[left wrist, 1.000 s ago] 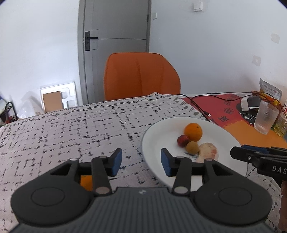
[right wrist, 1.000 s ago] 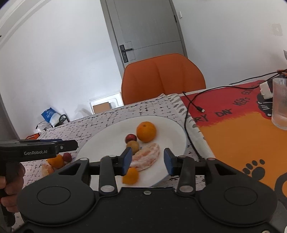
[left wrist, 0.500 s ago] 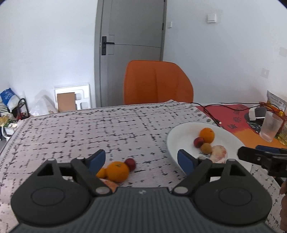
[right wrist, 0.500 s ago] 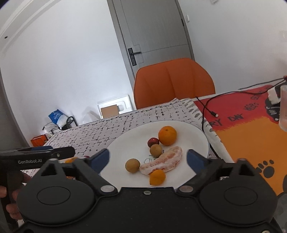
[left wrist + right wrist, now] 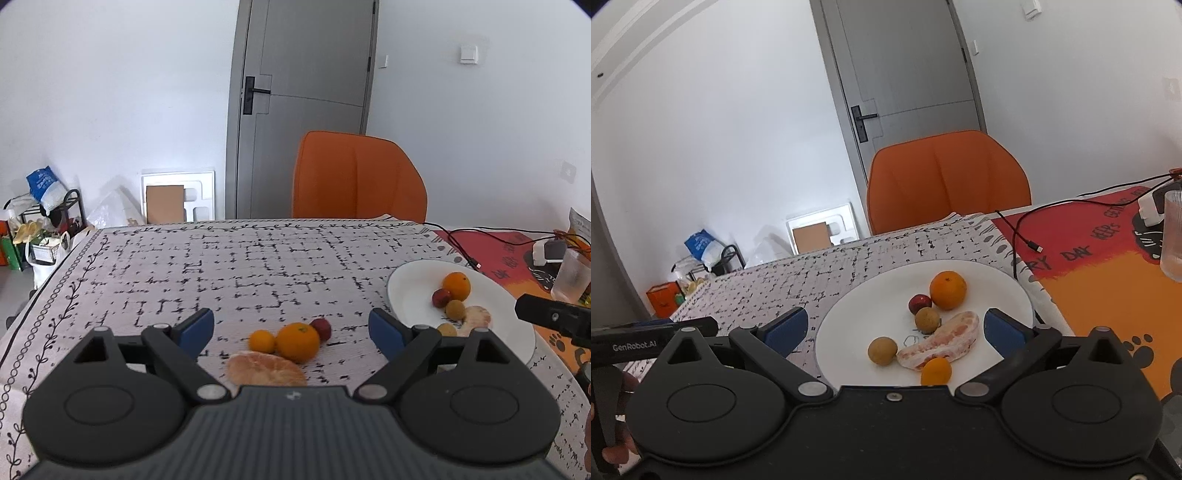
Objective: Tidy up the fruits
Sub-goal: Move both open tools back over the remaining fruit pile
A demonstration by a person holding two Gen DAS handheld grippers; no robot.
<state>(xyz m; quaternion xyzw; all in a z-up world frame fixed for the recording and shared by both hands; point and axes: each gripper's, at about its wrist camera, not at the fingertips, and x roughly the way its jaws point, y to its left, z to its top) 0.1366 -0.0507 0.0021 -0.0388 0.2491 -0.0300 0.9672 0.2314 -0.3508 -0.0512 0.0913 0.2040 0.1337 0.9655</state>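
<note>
Hovering over the patterned tablecloth [image 5: 258, 266], the left gripper [image 5: 291, 328] stood wide, its jaws having just been opening, with nothing pressed between the blue pads. Ahead of it, between the two fingers and lying on the cloth, sat a loose cluster of fruit: a large orange [image 5: 297, 342], a small orange [image 5: 262, 341] touching its left side, a red fruit [image 5: 321, 328] just behind to the right, and a peeled citrus piece [image 5: 266, 371] nearest the gripper body. None touched the pads.

The right gripper [image 5: 894, 328] was also spread wide, jaws likewise just opened, empty. Directly ahead of it lay the white plate [image 5: 849, 317], which spanned the gap between its fingers. On the plate: an orange [image 5: 948, 290] farthest out, a red fruit [image 5: 919, 303] just left of it, two brown round fruits [image 5: 927, 319] [image 5: 882, 350], a peeled pink citrus segment [image 5: 942, 343], and a small orange [image 5: 936, 371] closest to the gripper.

To the right of the plate the table carried an orange and red mat [image 5: 1108, 280] with lettering and paw prints, a black cable [image 5: 1027, 236] across it, and a ribbed clear cup [image 5: 1172, 236] at the far right edge. Beyond the table stood an orange chair [image 5: 947, 177], a grey door [image 5: 905, 85] in white walls, and clutter on the floor to the left, including a blue bag [image 5: 698, 245] and a white foam tray [image 5: 822, 230] leaning on the wall. A person's hand [image 5: 622, 417] gripped the other tool's handle at the left edge of the right view.
</note>
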